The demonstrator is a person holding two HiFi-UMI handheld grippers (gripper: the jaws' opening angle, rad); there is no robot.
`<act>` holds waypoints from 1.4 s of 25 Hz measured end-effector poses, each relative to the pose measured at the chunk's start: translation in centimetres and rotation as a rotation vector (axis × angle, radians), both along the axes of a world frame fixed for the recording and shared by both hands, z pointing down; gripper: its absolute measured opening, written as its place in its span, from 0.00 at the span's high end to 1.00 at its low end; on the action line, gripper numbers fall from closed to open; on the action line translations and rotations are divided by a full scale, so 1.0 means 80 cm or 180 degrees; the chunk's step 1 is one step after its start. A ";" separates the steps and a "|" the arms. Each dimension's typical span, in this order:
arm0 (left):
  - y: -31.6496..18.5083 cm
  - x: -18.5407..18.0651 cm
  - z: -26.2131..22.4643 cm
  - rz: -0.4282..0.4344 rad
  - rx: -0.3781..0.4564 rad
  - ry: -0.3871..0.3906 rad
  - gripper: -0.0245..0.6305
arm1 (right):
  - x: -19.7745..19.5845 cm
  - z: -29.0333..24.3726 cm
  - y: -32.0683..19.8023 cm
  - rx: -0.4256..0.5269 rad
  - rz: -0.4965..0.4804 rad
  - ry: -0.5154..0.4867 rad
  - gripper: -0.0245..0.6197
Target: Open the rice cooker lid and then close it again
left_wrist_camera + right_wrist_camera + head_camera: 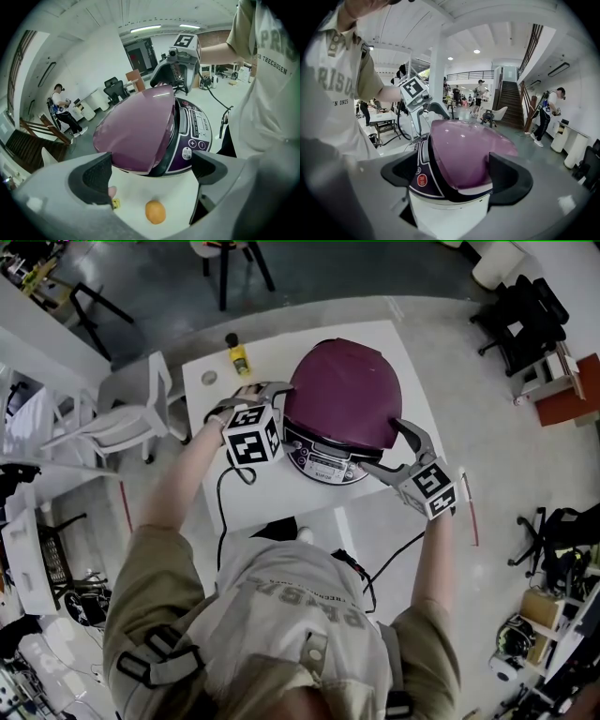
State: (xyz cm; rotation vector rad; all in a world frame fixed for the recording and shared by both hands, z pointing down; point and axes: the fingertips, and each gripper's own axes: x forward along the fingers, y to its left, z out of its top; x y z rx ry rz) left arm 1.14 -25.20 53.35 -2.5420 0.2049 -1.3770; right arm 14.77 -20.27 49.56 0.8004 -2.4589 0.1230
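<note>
Here, seen from my head camera, a rice cooker [342,418] stood on a small white counter [281,507]. Its rounded maroon lid [345,390] lay over the pot. From these angles I could not tell whether the lid was fully latched. The control panel [323,463] faced me, at the cooker's near side.

My left gripper [262,395] was held just beside the cooker's left side. Its jaws were spread wide with nothing gripped between them. In the left gripper view, the lid and the purple panel filled the space beyond the jaws. A small orange ball-shaped thing [155,212] lay on the counter in front of the cooker.

My right gripper [394,448] was close against the cooker's right side, level with the lid's edge. Its jaws were also wide apart and held nothing. In the right gripper view, the cooker's side sat framed between them. I could not tell whether either jaw touched it.

A small yellow bottle [238,354] stood at the counter's far left corner, well apart from the cooker. A black cord [223,512] hung over the counter's near left edge. A white chair [131,418] stood on the floor to the counter's left.
</note>
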 end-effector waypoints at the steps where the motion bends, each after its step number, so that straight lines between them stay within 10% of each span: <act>1: 0.002 0.000 0.001 0.0015 -0.0026 0.0001 0.12 | 0.001 0.002 0.001 -0.0016 -0.0005 -0.0003 0.27; 35: 0.019 -0.011 0.030 0.0248 -0.0529 -0.0219 0.11 | -0.002 0.034 0.008 -0.0355 -0.0039 -0.0033 0.27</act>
